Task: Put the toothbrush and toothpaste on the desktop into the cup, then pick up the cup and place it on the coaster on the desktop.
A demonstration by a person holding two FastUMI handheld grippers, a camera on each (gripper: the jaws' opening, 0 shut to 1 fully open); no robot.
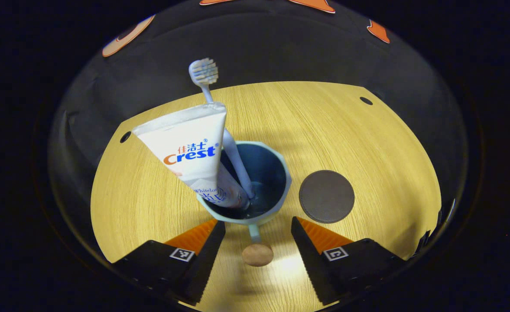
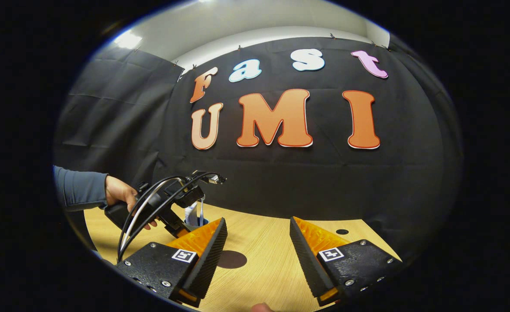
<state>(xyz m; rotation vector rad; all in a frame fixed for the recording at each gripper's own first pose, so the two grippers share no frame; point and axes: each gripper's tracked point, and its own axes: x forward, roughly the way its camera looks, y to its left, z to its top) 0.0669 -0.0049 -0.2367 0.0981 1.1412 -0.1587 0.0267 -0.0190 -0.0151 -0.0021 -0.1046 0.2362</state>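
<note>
Nearest in the left gripper view, the left hand-held gripper (image 1: 258,232) has its two black, orange-backed fingers spread apart with nothing pressed between them. Between the fingertips lies a thin cup handle ending in a round brown knob (image 1: 257,254), which sits over the wooden counter (image 1: 367,143). Just beyond the fingertips stands the blue cup (image 1: 276,173), seen from above. Inside the cup the toothpaste tube (image 1: 190,149) leans toward the left of the cup, cap end down at the cup's bottom and crimped end up. The white toothbrush (image 1: 203,73) stands in the cup too, just behind the tube, its handle reaching the cup's bottom and its bristle head rising past the tube's top edge. Right of the cup, near it but apart, the round dark coaster (image 1: 326,196) lies flat on the counter.

In the right gripper view, the right hand-held gripper (image 2: 258,242) also has its fingers apart, gripping nothing, above the counter. Past its left finger the coaster shows as a dark oval. Farther left, a person's hand (image 2: 122,197) in a grey-blue sleeve (image 2: 79,188) holds the left hand-held gripper, which hangs over the cup, where the tube and brush poke up.
</note>
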